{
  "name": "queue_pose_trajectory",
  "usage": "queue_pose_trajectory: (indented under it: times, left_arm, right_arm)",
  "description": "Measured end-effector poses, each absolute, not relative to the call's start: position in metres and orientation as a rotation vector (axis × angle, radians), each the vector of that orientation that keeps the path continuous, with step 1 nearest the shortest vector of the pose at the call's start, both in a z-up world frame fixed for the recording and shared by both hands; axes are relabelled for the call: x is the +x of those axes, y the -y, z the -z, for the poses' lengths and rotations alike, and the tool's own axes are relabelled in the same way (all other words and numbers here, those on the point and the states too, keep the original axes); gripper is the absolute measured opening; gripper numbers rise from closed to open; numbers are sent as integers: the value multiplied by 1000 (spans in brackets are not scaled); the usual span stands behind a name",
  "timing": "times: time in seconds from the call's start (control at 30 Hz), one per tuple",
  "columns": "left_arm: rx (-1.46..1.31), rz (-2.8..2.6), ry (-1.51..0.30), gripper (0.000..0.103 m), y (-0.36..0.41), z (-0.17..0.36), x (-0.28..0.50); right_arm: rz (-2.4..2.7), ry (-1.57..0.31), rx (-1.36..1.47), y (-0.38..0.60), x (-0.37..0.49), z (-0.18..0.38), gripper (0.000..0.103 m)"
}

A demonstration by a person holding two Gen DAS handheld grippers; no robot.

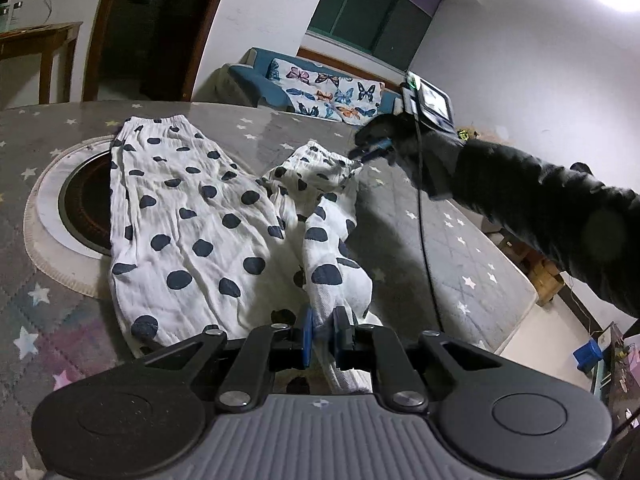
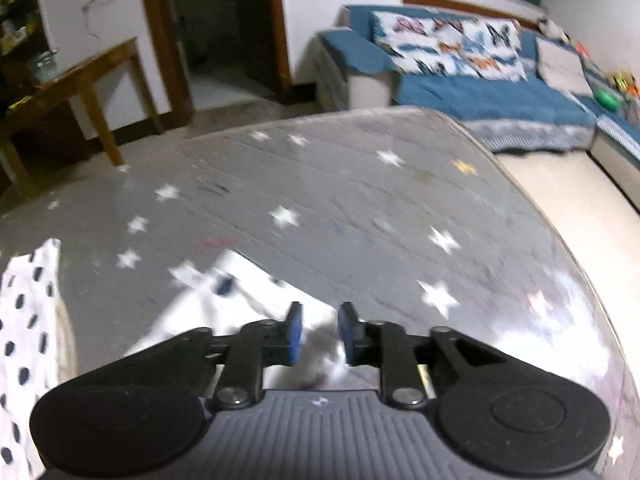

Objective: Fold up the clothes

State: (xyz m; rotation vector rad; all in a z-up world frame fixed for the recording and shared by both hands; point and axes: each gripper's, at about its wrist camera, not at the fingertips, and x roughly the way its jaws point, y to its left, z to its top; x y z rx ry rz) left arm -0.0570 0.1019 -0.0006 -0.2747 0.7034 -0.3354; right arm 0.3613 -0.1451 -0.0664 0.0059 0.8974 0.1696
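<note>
Your polka-dot trousers (image 1: 188,216) lie on the star-print table cover (image 1: 420,216), long axis running from the elastic waistband at the far side toward you. One leg lies flat; the other is bunched and lifted. Your left gripper (image 1: 323,330) is clamped on a fold of the bunched leg at the near end. Your right gripper (image 2: 319,330) stands with its jaws parted above that leg's far cuff; the blurred view shows no pad pressing on cloth. The flat leg partly covers a round hotplate (image 1: 82,204). A butterfly-print sofa (image 2: 460,76) stands beyond.
</note>
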Motion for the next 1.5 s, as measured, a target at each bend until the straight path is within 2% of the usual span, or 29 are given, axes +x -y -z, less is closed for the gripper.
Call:
queue_pose_trajectory:
  times: [0.3, 0.37, 0.4, 0.67, 0.83, 1.03, 1.2, 1.5]
  left_arm:
    - [-237, 316, -718, 12, -93, 0, -53]
    - [-232, 312, -718, 12, -91, -1, -53]
    - [-229, 310, -718, 12, -91, -1, -53]
    - [-248, 308, -694, 12, -98, -2, -60]
    - [-287, 297, -678, 12, -111, 0, -66]
    - [-347, 268, -665, 11, -134, 4, -79]
    - [-403, 227, -642, 11, -157, 5, -91]
    - [-464, 148, -671, 9, -183, 20, -100]
  right_arm:
    - [-206, -901, 154, 167, 352, 83, 26]
    - [-212, -898, 153, 164, 351, 84, 19]
    - [-217, -897, 162, 163, 352, 83, 11]
    - [-274, -803, 205, 139, 354, 35, 6]
    - [-343, -741, 173, 89, 361, -6, 6]
    - [-393, -706, 97, 11, 369, -30, 6]
    - [-422, -710, 14, -63, 373, -24, 6]
    - [-533, -767, -59, -173, 361, 19, 6]
